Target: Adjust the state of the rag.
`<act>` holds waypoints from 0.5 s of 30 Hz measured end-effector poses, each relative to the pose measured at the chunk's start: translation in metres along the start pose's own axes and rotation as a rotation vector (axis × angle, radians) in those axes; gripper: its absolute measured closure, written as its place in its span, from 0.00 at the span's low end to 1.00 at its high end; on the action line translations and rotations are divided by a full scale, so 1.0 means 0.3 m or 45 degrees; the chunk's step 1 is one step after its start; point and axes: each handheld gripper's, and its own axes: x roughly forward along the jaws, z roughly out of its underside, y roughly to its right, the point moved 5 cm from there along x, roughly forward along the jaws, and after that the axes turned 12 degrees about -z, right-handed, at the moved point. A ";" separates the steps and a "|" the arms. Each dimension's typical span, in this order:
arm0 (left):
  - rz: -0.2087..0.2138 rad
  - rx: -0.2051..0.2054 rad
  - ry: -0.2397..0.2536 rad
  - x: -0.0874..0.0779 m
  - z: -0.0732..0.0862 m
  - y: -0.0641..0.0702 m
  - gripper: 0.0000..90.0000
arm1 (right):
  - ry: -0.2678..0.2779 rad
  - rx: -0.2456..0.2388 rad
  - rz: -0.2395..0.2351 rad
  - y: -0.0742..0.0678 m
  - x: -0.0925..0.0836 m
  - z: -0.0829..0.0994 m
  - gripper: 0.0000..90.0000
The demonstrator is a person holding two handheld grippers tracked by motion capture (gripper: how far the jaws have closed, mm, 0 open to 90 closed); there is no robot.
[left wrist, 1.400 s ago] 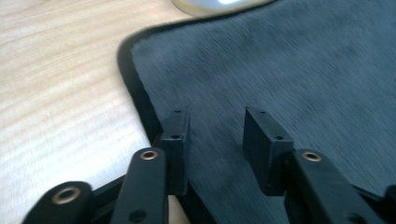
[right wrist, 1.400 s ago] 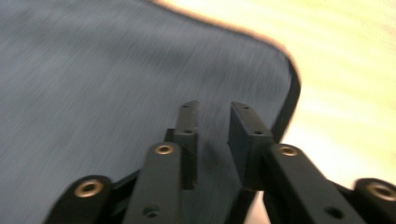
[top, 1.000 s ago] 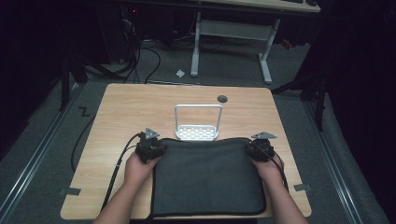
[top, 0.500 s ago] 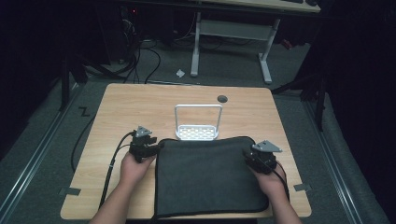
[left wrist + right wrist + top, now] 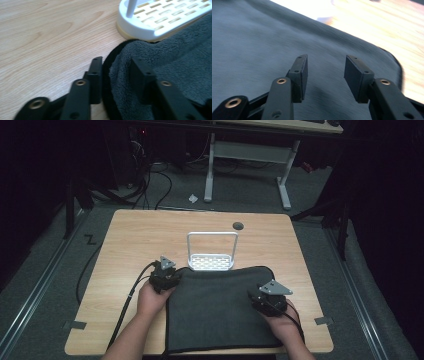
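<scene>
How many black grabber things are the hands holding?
2. The left gripper sits at the dark towel's upper left edge; the right gripper is over its right side.

From high up, the table (image 5: pixel 150 240) is lit from above, but the room around it is very dark. In the right gripper view the wood glows too bright and the dark towel (image 5: pixel 262 45) looks smeared; the left gripper view's jaws look soft and fuzzy.

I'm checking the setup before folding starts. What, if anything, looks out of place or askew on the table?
One thing stands out: the dark grey towel lies flat, but its far edge laps against the base of the white rack, as the left gripper view shows. Its near edge reaches the table edge.
</scene>
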 end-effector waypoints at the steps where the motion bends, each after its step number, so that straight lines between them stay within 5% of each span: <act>1: 0.006 0.001 0.006 0.000 0.000 0.003 0.79 | 0.008 -0.014 -0.016 -0.021 0.001 -0.009 0.60; 3: 0.016 0.001 0.010 -0.001 0.002 0.002 0.83 | 0.030 -0.044 -0.057 -0.070 0.005 -0.028 0.59; 5: 0.108 -0.076 0.002 -0.002 0.006 -0.014 0.87 | 0.043 -0.065 -0.115 -0.129 0.017 -0.044 0.58; 6: 0.108 -0.076 0.002 -0.002 0.006 -0.014 0.87 | 0.043 -0.065 -0.115 -0.129 0.017 -0.044 0.58; 7: 0.175 -0.142 -0.010 -0.003 0.011 -0.027 0.87 | 0.055 -0.100 -0.171 -0.190 0.034 -0.058 0.57; 15: 0.175 -0.183 0.015 -0.011 0.013 -0.036 0.87 | 0.015 -0.207 -0.330 -0.403 0.134 -0.106 0.52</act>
